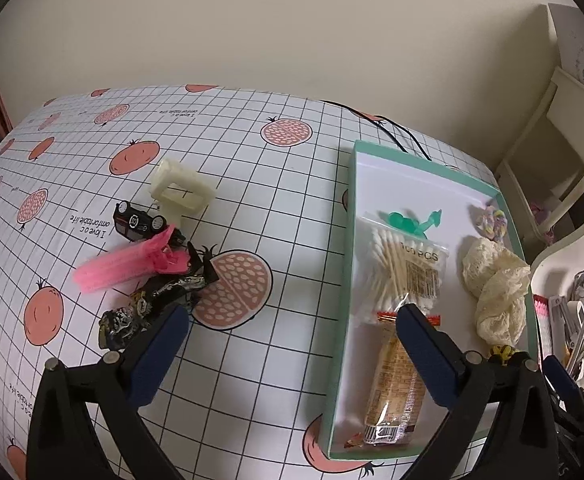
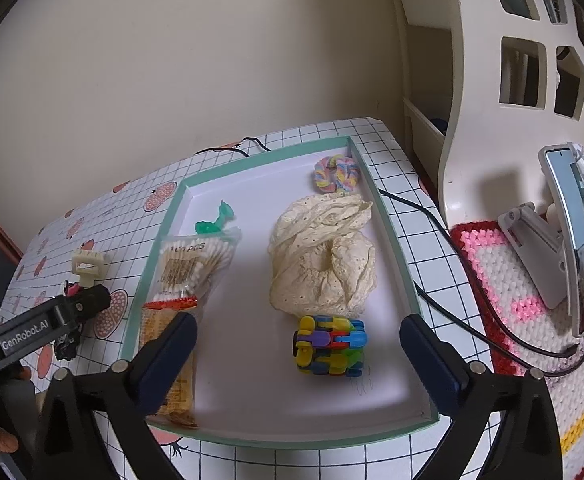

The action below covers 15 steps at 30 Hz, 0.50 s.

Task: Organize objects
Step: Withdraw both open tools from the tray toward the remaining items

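Multicoloured block toy [image 2: 329,346] lies between right gripper's [image 2: 297,338] spread fingers

One green-rimmed white tray [image 2: 391,216], one bag of cotton swabs [image 2: 190,268], one cream lace scrunchie [image 2: 323,264], one multicolour block toy [image 2: 329,346], one black toy car [image 1: 138,222], one pink clip [image 1: 128,266].

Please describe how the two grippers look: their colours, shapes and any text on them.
Both the left gripper and the right gripper have a black plastic frame with two angled arms, silver round pins at the joints, and dark blue padded fingers. In the right wrist view, the left gripper's black body carries a white label reading "GenRobot.AI".
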Motion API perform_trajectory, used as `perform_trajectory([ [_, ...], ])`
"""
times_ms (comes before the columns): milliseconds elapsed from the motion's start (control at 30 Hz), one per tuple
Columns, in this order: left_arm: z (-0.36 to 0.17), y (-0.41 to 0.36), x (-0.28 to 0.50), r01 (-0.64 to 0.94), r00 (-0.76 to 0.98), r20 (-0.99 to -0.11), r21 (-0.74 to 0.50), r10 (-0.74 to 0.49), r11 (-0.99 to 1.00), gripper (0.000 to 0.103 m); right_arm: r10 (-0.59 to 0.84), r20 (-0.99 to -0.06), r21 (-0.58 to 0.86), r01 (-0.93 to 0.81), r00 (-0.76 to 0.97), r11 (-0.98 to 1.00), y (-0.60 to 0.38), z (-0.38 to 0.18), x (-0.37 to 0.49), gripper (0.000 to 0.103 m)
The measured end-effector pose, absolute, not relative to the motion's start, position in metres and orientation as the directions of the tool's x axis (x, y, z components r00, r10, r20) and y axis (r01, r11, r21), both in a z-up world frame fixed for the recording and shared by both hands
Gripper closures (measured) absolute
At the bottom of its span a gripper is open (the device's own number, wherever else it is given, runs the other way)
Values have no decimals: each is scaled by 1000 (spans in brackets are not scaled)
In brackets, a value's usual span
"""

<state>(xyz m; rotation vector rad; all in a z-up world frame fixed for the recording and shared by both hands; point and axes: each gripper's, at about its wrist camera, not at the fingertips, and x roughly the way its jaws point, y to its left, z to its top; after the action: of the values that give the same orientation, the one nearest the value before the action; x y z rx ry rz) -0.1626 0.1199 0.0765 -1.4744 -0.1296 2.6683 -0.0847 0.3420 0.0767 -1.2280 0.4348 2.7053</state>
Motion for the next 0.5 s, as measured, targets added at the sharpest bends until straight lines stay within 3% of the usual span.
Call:
perform_trajectory([
  [500,79,114,-162,-60,-524,-840,-128,140,-990,0,7,-750,192,-228,-662,-954,334,82,-86,0],
])
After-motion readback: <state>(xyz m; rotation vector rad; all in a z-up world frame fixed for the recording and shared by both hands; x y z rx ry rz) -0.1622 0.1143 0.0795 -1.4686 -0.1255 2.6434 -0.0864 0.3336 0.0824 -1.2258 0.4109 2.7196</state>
